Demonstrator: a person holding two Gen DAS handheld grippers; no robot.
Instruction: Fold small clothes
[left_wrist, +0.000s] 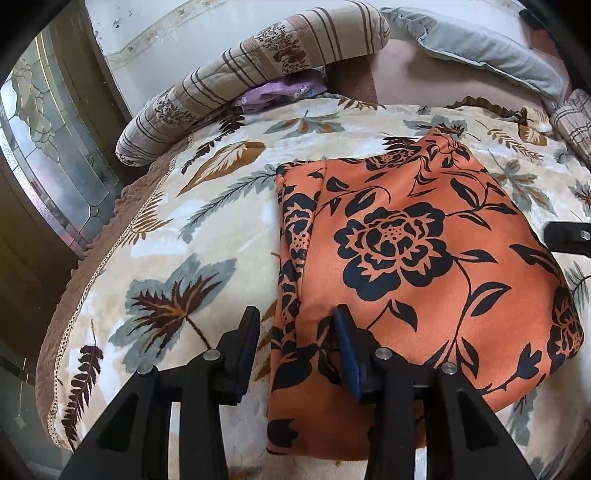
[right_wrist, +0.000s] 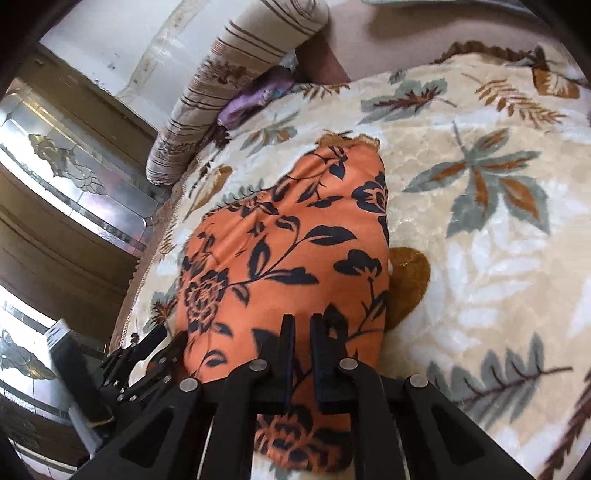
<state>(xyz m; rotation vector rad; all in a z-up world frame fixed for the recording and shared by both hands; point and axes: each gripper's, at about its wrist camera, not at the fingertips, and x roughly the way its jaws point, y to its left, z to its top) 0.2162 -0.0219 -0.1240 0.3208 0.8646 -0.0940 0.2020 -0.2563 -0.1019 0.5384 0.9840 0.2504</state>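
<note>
While the left gripper (left_wrist: 295, 325) gapes astride the orange garment's (left_wrist: 424, 258) edge, the pinched-together right gripper (right_wrist: 300, 332) could drag folds loose.

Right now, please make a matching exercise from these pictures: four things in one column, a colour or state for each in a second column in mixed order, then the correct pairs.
Things:
1. garment
2. blanket
3. left gripper
4. right gripper

Colour or state:
A. jaws nearly together above the cloth
B. cream with grey and brown leaves
C. orange with dark flowers
D. jaws apart at the cloth's near edge

Pairs: 1-C, 2-B, 3-D, 4-A
</note>
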